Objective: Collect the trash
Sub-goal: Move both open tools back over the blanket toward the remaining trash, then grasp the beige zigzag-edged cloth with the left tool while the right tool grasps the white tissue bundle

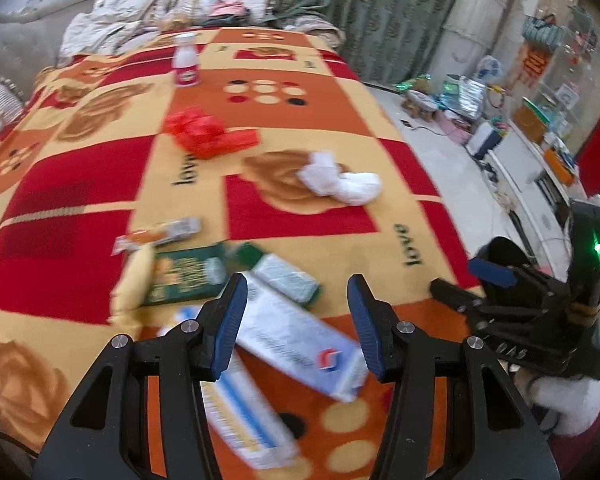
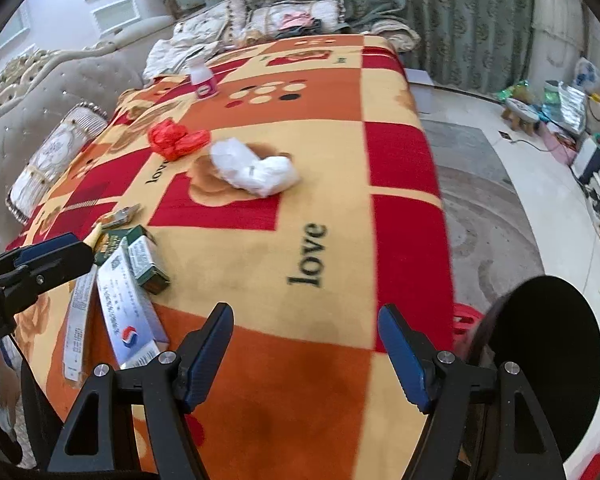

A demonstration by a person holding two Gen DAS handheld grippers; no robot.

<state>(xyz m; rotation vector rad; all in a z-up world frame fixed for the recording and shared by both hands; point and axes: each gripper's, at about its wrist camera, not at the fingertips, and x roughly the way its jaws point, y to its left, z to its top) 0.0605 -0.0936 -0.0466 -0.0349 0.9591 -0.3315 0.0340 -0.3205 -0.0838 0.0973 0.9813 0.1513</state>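
Trash lies on a patterned blanket (image 1: 340, 120). My left gripper (image 1: 298, 292) is open just above a long white box (image 1: 296, 340); a second white-and-blue box (image 1: 236, 412) and a green box (image 1: 288, 278) lie beside it. Crumpled white tissue (image 1: 340, 178) (image 2: 252, 168), a red plastic bag (image 1: 204, 132) (image 2: 176, 138), a wrapper (image 1: 160, 234) and a white bottle (image 1: 186, 60) (image 2: 202, 76) lie farther off. My right gripper (image 2: 306, 320) is open and empty over bare blanket (image 2: 300, 208). It also shows in the left wrist view (image 1: 496, 276).
A dark round bin opening (image 2: 548, 364) sits at the blanket's right edge beside my right gripper. A grey sofa back (image 2: 28, 112) and cushions (image 2: 56, 156) border the left. Cluttered floor (image 2: 480, 208) and a white cabinet (image 1: 524, 184) lie to the right.
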